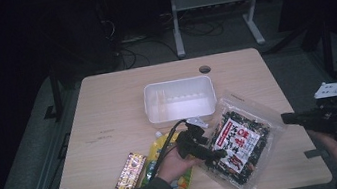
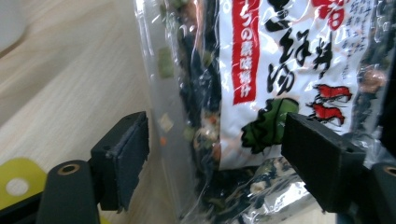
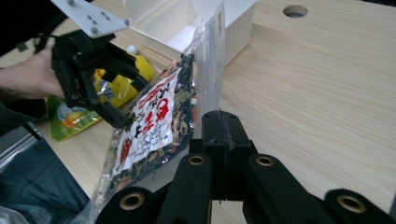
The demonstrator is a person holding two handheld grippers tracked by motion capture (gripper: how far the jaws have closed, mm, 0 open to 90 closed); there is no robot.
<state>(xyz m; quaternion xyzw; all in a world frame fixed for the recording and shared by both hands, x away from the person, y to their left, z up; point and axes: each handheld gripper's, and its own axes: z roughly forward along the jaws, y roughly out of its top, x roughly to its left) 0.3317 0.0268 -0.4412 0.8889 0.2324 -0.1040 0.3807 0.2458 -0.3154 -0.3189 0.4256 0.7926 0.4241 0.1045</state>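
Black jaws of the right gripper (image 3: 219,126) press together on the clear edge of the seaweed snack bag (image 1: 238,139), tilting it up (probably to present it). At nine o'clock, the left gripper (image 2: 215,154) stands apart around the bag, ready to take it toward the white bin (image 1: 180,99).

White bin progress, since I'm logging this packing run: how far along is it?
Nothing looks done: the white bin is empty. In hand: the snack bag, tilted up, with the right gripper apparently pinching its clear edge and the left gripper open around it. Left: the bag, plus the yellow pouch and small box on the table.
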